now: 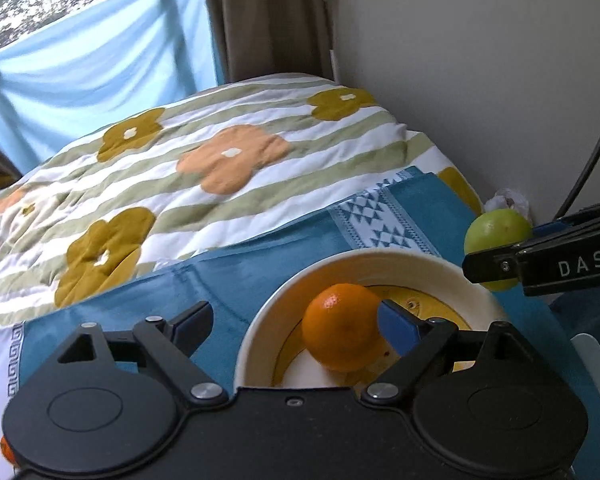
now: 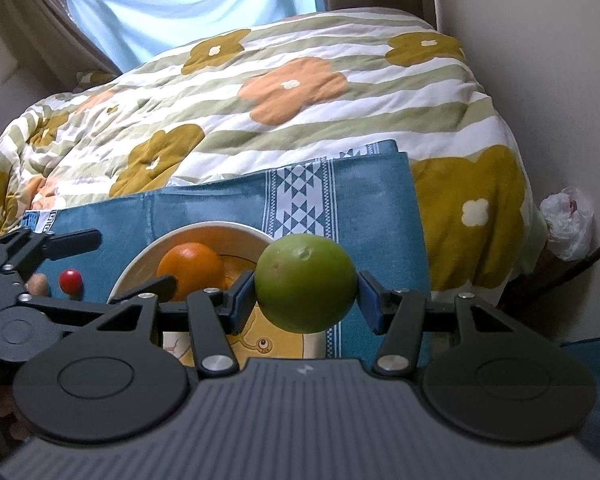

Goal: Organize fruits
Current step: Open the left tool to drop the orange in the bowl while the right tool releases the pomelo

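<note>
An orange [image 1: 340, 326] lies in a white bowl [image 1: 400, 260] with a yellow bottom on a blue cloth [image 1: 228, 280]. My left gripper [image 1: 296, 324] is open, its fingers wide apart, the right finger beside the orange over the bowl. My right gripper [image 2: 305, 292] is shut on a green lime [image 2: 305, 282] and holds it above the bowl's right side [image 2: 236, 227]. The lime also shows in the left wrist view [image 1: 496, 236] at the right. The orange [image 2: 190, 266] sits in the bowl in the right wrist view.
A small red fruit [image 2: 69, 279] and a tan object [image 2: 38, 283] lie on the cloth left of the bowl. A flowered quilt [image 2: 260, 92] covers the bed behind. A wall, a black cable [image 1: 592, 152] and a white plastic bag [image 2: 566, 222] are at the right.
</note>
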`<state>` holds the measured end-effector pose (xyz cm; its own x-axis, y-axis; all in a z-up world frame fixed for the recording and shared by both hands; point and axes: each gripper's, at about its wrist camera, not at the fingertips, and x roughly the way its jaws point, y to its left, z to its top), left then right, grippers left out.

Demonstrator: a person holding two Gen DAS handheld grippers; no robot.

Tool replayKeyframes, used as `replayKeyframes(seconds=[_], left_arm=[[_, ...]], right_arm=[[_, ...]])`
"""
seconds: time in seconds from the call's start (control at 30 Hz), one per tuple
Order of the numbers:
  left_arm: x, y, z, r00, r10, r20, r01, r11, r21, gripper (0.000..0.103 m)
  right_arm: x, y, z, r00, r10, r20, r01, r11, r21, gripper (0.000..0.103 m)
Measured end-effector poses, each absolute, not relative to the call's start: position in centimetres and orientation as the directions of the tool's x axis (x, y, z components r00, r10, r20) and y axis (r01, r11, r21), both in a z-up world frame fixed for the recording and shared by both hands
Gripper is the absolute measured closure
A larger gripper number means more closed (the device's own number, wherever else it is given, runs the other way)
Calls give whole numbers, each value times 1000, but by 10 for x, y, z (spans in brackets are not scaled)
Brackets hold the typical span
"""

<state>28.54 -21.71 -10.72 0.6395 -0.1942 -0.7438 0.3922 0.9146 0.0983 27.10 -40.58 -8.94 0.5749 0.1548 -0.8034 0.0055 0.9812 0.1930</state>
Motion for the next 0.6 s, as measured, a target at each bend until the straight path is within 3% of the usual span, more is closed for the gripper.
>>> replayKeyframes(seconds=[0.37,0.6], left_arm=[[267,-186,-95,666,-131,-735,286,954,90,11],[250,-166,-86,689,-65,-722,204,973,108,10]], right_arm=[[268,-375,-105,561,190,-806,-206,975,86,34],[266,-350,-125,585,171,-793,-354,933,-60,34]])
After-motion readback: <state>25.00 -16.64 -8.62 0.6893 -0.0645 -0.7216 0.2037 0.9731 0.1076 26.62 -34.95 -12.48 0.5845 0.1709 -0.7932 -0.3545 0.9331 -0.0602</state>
